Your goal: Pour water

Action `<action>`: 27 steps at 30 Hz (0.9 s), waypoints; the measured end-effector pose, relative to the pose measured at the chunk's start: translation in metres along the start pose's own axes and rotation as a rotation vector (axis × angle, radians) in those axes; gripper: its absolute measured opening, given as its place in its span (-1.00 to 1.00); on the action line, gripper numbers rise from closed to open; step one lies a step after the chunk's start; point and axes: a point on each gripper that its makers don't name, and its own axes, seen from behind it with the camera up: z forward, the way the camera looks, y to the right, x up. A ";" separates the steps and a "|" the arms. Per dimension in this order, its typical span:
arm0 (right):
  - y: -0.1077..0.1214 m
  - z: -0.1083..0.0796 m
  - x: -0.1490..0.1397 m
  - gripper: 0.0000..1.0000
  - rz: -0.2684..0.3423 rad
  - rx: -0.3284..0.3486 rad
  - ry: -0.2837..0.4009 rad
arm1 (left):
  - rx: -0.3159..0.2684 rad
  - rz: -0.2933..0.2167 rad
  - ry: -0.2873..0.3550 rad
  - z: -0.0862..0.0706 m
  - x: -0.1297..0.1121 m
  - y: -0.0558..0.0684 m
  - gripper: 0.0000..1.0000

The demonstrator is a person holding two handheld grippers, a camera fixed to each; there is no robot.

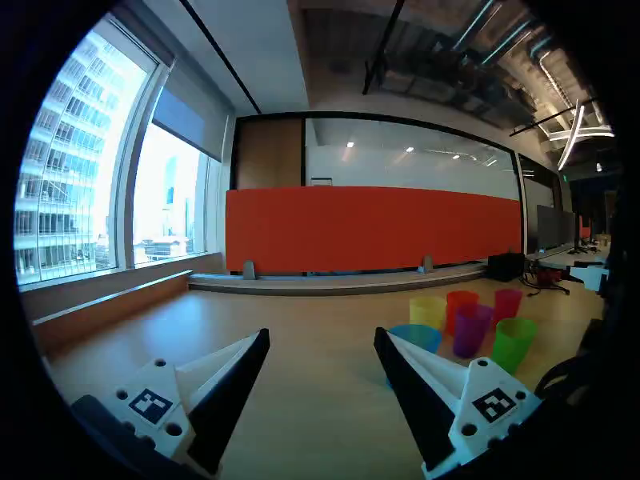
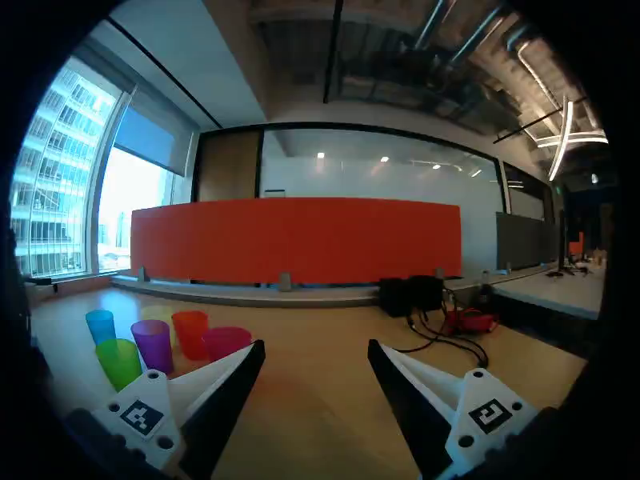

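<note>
At the left of the frame we see tall windows (image 1: 72, 184) bright with daylight, with a roller blind (image 1: 188, 120) partly lowered. An orange partition (image 1: 368, 228) runs across the middle, beyond the pale wooden tabletop (image 1: 312, 328), with a glass wall (image 1: 400, 156) behind it. At upper right are exposed ceiling pipes (image 1: 464, 48) and a lit linear lamp (image 1: 573, 132).

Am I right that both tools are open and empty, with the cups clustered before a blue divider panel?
Not quite: the divider panel is orange-red, not blue, as the left gripper view shows. The left tool and right tool are indeed open and empty, the cups clustered.
</note>
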 end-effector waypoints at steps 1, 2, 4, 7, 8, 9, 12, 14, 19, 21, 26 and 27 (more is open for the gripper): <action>0.000 0.000 0.000 0.99 0.000 0.001 0.000 | 0.002 0.000 0.000 0.000 0.000 0.000 0.94; -0.001 0.000 0.001 0.99 -0.001 0.001 0.001 | 0.003 0.000 0.000 -0.001 0.000 -0.001 0.94; -0.001 0.000 0.001 0.99 -0.002 0.003 -0.001 | 0.010 0.000 0.000 -0.001 0.000 -0.002 0.94; 0.000 0.002 0.000 0.99 -0.006 0.003 -0.010 | 0.013 0.002 -0.004 -0.002 -0.001 -0.002 0.94; 0.001 0.002 -0.001 0.99 -0.007 0.002 -0.015 | 0.011 0.003 -0.006 -0.002 -0.001 -0.001 0.95; 0.002 0.002 0.001 0.99 -0.009 0.003 -0.018 | 0.008 0.004 -0.010 -0.002 -0.001 0.000 0.94; 0.002 0.002 0.007 0.99 -0.011 0.007 -0.025 | -0.003 0.003 -0.021 -0.002 0.001 0.002 0.94; 0.002 0.003 0.014 1.00 -0.011 0.012 -0.025 | -0.006 -0.005 -0.023 -0.002 0.006 0.002 0.94; 0.000 0.003 0.036 1.00 -0.012 0.036 -0.025 | -0.019 -0.019 -0.015 0.000 0.033 0.003 0.94; -0.002 0.004 0.047 0.99 -0.014 0.047 -0.026 | -0.023 -0.017 -0.010 0.001 0.047 0.003 0.95; 0.000 0.010 0.074 0.99 -0.019 0.054 -0.038 | -0.034 -0.014 0.008 0.003 0.085 0.003 0.94; 0.001 0.012 0.080 0.99 -0.020 0.054 -0.040 | -0.038 -0.014 0.011 0.004 0.093 0.003 0.94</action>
